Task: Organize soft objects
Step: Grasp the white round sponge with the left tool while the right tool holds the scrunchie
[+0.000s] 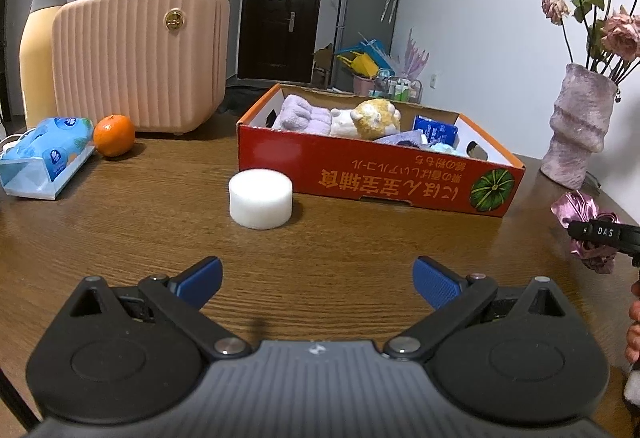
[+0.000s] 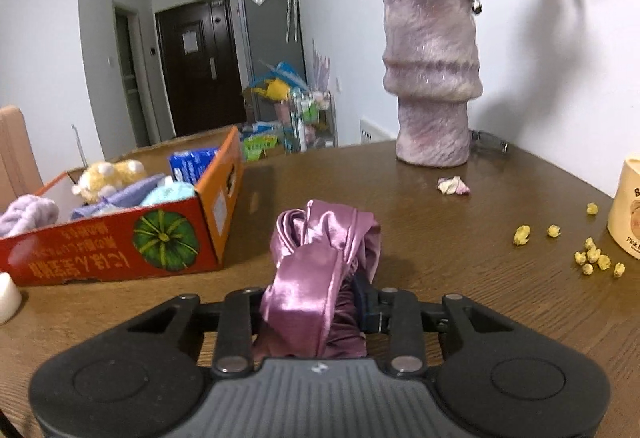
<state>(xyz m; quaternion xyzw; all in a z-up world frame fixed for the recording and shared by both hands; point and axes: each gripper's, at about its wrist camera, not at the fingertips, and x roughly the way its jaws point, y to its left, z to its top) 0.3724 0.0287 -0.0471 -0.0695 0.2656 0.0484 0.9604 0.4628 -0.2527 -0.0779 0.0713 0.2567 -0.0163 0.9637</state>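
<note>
Glossy satin cloth [image 2: 316, 278] between matt black plastic jaws; grained, semi-gloss wooden desk [image 1: 360, 258]; printed cardboard box [image 1: 380, 178] holding fluffy plush toys [image 1: 374, 118]; matt white foam cylinder [image 1: 260, 204]; ribbed, smooth pink plastic case [image 1: 140, 54]; rough-textured vase [image 2: 432, 78].

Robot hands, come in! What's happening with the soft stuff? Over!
Left gripper open, empty. Right gripper shut on purple satin cloth. White sponge on table, outside red box. Path to box clear.
</note>
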